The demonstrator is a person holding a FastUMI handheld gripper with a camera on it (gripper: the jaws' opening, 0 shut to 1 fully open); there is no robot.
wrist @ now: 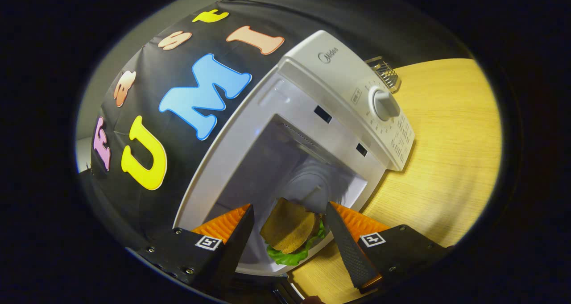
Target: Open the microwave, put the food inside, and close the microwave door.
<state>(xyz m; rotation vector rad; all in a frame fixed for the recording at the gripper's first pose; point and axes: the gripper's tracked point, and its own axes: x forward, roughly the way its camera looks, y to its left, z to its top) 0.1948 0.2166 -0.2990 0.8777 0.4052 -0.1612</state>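
The counter (446, 161) holds the microwave (348, 94), and its door is already open. The sandwich (290, 228) sits at the front of the microwave's mouth. The hand-held gripper (290, 232) is spread wide, not squeezing it. I think closing the door is left. A wire rack (386, 74) sits behind the microwave.

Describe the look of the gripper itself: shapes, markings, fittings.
The gripper has two flat, blade-like fingers that taper forward, with a fine textured surface. Each is mounted on a dark block fixed with small screws and carrying a square black-and-white tag. Ribbed orange parts sit behind the fingers. The fingers stand apart either side of the sandwich, before the open microwave.
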